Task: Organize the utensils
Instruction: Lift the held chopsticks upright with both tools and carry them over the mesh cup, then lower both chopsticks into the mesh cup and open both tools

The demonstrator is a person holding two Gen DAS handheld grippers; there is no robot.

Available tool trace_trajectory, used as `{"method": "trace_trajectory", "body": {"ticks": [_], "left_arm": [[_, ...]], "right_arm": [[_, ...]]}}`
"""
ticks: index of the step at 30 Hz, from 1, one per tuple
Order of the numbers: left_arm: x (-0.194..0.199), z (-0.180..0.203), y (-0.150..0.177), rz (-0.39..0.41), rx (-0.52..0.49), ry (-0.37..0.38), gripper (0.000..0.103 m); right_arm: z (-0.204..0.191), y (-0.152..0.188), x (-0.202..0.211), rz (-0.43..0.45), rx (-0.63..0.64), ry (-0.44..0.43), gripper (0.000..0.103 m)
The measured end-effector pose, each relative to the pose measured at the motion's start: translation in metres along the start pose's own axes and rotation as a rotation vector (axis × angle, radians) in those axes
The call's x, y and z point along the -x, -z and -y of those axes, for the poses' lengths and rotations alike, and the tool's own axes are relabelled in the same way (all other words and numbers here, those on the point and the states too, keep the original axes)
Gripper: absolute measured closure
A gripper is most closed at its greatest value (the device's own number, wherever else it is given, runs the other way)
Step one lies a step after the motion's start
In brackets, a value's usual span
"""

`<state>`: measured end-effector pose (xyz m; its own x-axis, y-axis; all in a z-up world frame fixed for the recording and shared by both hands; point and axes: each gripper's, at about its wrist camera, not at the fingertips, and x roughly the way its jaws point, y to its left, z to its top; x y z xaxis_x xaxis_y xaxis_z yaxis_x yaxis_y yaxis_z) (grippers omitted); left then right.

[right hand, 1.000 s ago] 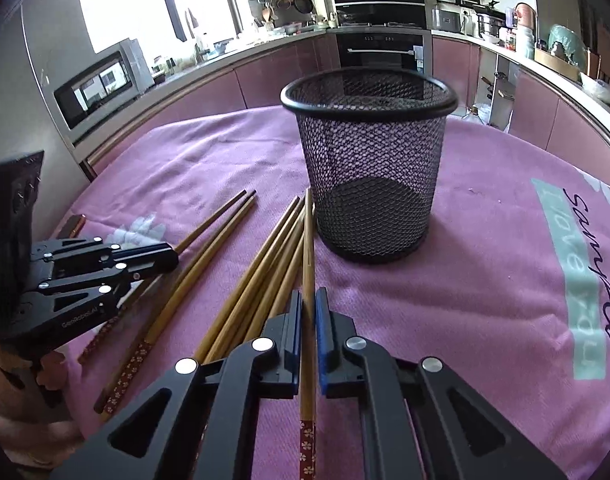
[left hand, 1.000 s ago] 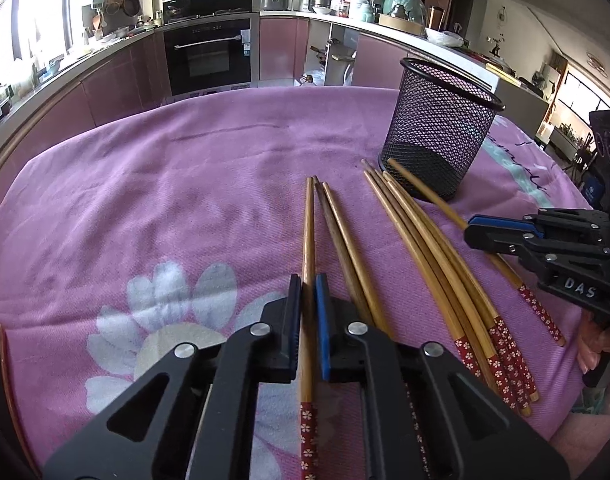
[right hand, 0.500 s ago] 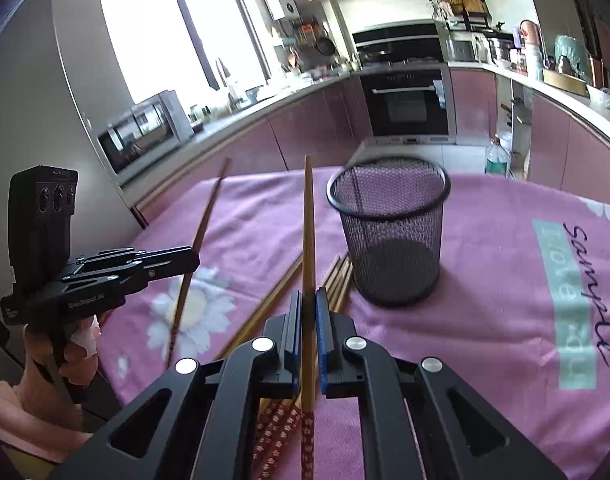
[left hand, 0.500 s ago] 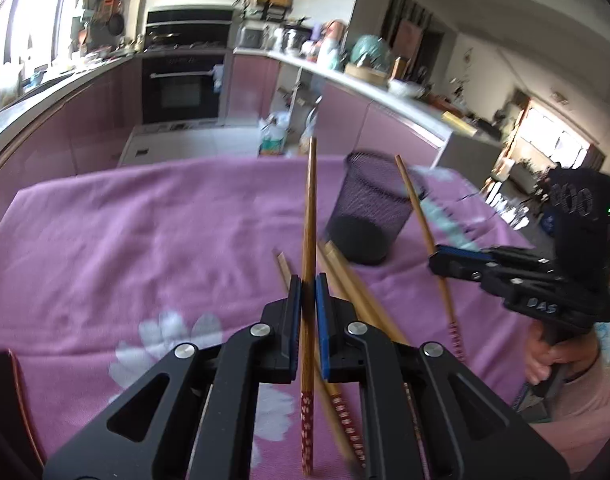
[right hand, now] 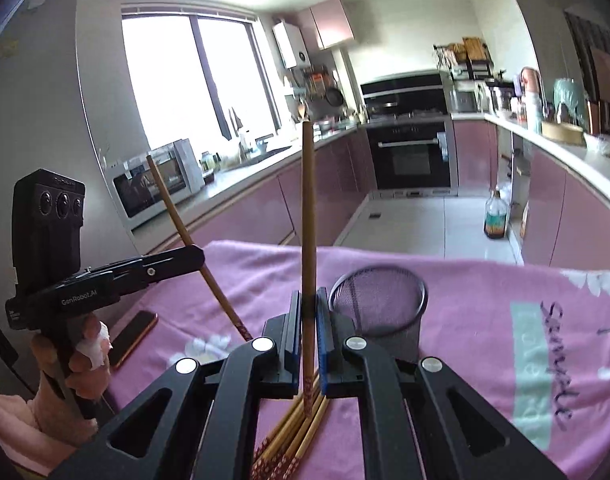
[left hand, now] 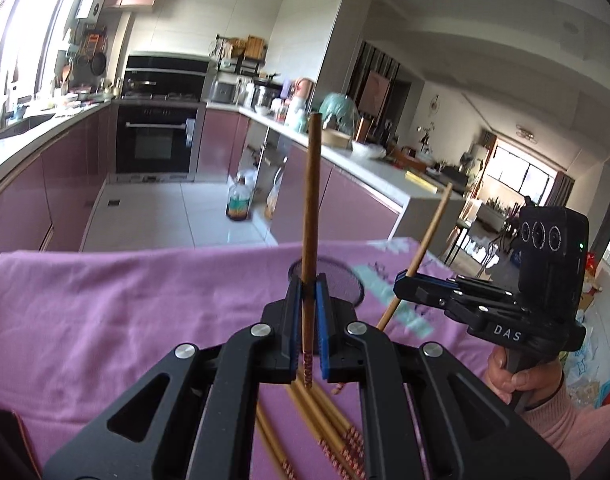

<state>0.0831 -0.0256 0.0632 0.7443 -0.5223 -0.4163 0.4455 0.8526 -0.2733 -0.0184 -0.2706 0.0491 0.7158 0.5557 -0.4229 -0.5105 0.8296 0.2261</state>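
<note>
Pink flowered tablecloth (left hand: 125, 300) across the foreground, kitchen with rosy cabinets and black built-in oven (left hand: 157, 144) behind. Left gripper (left hand: 308, 286) clenched on first thin brown wooden chopstick (left hand: 309, 200), pinched low, just above its red patterned end, shaft off the cloth and pointing to 12 o'clock. Right gripper (right hand: 309, 302) likewise clamped on second thin brown wooden chopstick (right hand: 308, 220), same low hold, tip also at 12 o'clock. Round black wire-mesh cup (right hand: 379, 308) upright on the cloth, at about 1 o'clock from the right gripper's fingertips; in the left wrist view partly hidden just behind the closed jaws. Bundle of loose wooden chopsticks (right hand: 293, 432) flat on the cloth at 6 o'clock, below both tools. Dark phone with orange edge (right hand: 133, 336) at 9 o'clock in the right wrist view. Chopsticks probably very light and stiff, but smooth and round, so apt to swivel or slip between flat pads. With the hold so near one end, long free part likely to swing; firm pinch needed, slow lowering, thin tip first. Mesh cup probably light as well, easy to tip if struck on the rim.
</note>
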Motion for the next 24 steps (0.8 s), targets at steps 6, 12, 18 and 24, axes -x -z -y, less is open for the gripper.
{"method": "trace_trajectory", "body": {"ticks": [6,12,18,24], "left_arm": [[-0.003,0.016,-0.037,0.070,-0.017,0.014,0.095],[-0.015,0.038,-0.067,0.105,-0.052,0.011,0.095],[-0.046,0.051,-0.071,0.062,-0.077,-0.001,0.095],[-0.082,0.055,-0.053,-0.048,-0.093,-0.018,0.095]], "right_arm": [[0.003,-0.031,0.009,0.068,0.027,0.010,0.097],[0.012,-0.055,0.013,0.116,0.053,0.041,0.097],[0.027,-0.063,0.001,0.112,0.049,0.089,0.097],[0.042,-0.050,-0.026,0.019,0.027,0.106,0.097]]}}
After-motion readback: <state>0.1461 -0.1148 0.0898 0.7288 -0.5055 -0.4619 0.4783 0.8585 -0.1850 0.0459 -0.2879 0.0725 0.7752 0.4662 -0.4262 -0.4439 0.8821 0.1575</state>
